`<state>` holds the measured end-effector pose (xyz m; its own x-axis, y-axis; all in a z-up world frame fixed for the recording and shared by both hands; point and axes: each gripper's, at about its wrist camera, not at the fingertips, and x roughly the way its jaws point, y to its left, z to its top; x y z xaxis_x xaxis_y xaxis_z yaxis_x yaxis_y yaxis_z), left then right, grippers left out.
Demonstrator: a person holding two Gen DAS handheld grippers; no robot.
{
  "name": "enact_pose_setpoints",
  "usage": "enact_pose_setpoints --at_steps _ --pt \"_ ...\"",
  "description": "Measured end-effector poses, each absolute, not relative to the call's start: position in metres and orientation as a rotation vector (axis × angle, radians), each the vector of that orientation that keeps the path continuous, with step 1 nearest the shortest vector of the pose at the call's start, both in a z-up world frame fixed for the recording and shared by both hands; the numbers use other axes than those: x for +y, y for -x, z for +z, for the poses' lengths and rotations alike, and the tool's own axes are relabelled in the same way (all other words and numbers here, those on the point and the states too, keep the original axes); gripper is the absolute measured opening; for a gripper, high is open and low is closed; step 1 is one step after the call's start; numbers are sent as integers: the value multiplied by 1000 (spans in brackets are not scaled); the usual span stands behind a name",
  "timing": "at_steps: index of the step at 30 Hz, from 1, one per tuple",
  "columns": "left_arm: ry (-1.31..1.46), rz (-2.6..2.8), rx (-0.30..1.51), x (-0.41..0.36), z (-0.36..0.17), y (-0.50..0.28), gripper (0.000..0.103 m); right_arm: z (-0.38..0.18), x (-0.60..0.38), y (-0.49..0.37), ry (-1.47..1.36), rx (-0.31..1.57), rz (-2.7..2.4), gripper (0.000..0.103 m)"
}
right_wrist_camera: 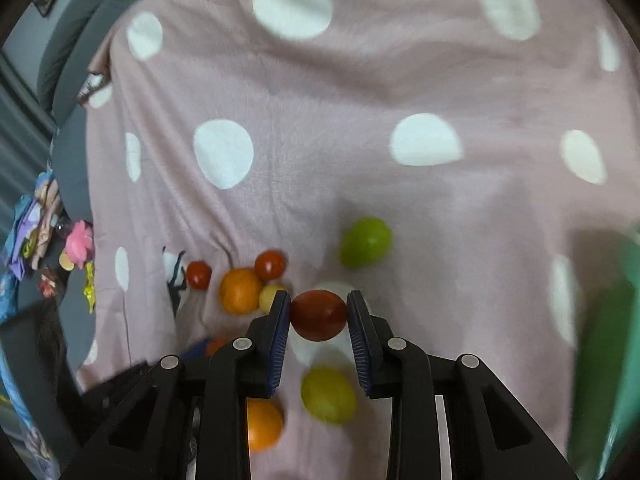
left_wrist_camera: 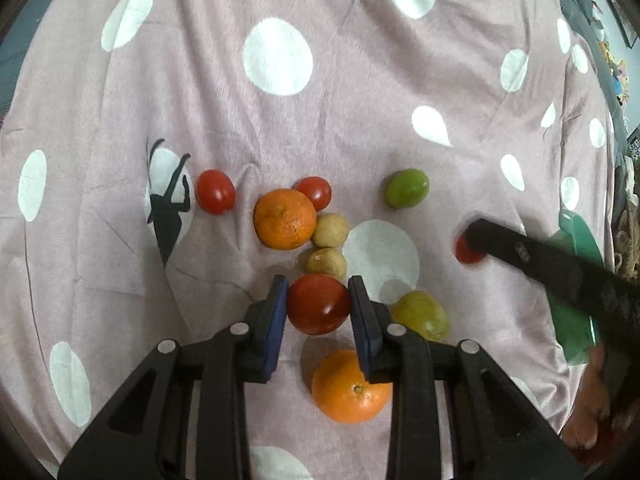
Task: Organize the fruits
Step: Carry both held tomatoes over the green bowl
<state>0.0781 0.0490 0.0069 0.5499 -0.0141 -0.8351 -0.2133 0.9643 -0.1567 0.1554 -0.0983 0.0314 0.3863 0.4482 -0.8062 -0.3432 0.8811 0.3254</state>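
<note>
Left wrist view: left gripper [left_wrist_camera: 318, 304] pinches a red tomato [left_wrist_camera: 318, 305], both blue pads pressed on its sides. It sits near the middle of the pink dotted cloth [left_wrist_camera: 360, 92]. Loose fruit around it: an orange [left_wrist_camera: 285, 218] and two small brown fruits [left_wrist_camera: 330, 230] just beyond, two more red tomatoes [left_wrist_camera: 215, 191] farther left, a green fruit [left_wrist_camera: 407, 188] far right, a yellow-green fruit [left_wrist_camera: 420, 314] just right of the grip, a second orange [left_wrist_camera: 350, 388] nearest the camera. At right the other gripper's finger reaches in with something red at its tip; a green container [left_wrist_camera: 576, 280] lies behind it at the right edge.

Right wrist view: right gripper [right_wrist_camera: 319, 314] clamps another tomato [right_wrist_camera: 319, 315] between its pads, apparently lifted off the cloth; picture is blurred. Green container edge [right_wrist_camera: 616, 320] at right, contents not visible.

Progress, my read: early. Two tomatoes gripped, none visibly sorted; about nine fruits remain scattered. Left to do: carry the pair over, likely to the container, then clear the rest.
</note>
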Motion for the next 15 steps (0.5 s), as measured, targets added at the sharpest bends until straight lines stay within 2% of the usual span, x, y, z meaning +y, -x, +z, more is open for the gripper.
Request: enact_pose_setpoints --at_steps 15 --pt "212 78 870 16 46 -49 30 46 -155 -98 -111 914 365 31"
